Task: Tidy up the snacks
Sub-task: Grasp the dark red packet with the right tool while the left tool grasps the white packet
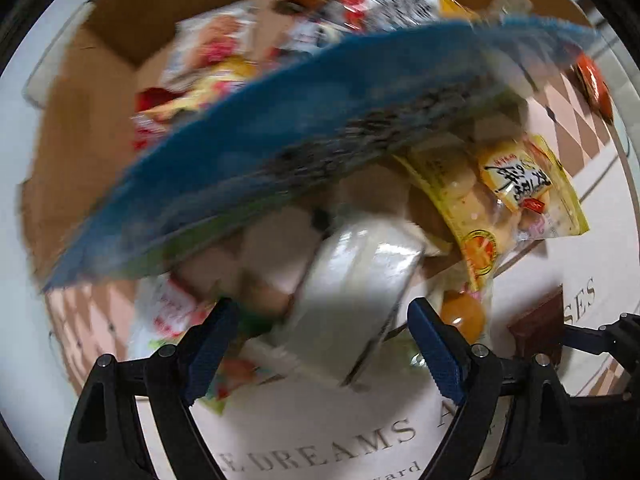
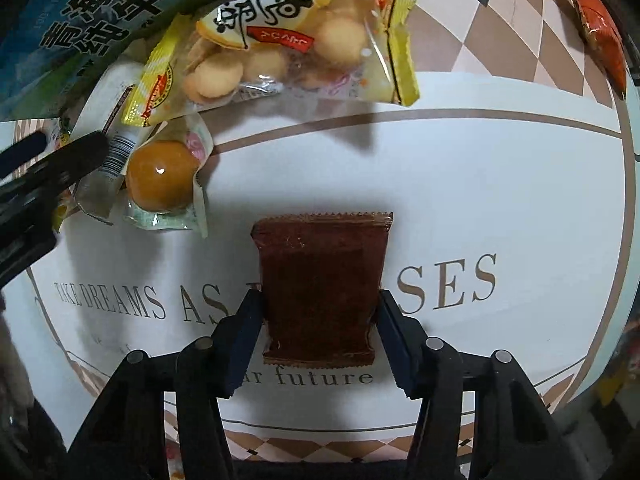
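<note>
My left gripper (image 1: 320, 344) is open around a white wrapped pack (image 1: 352, 296), its jaws on either side, contact unclear through blur. A large blue bag (image 1: 320, 128) tilts across the view above it. A cardboard box (image 1: 100, 92) behind holds several snack packs. My right gripper (image 2: 318, 328) is open, its jaws on either side of a flat dark brown packet (image 2: 320, 280) lying on the table. A yellow biscuit bag (image 2: 280, 48) and a round orange sweet in clear wrap (image 2: 162, 180) lie to the left; both show in the left wrist view too.
The table (image 2: 480, 184) has a white cloth with printed words and a brown checked border. An orange-red packet (image 2: 598, 40) lies at the far right. The left gripper's black arm (image 2: 44, 176) enters the right wrist view at the left edge.
</note>
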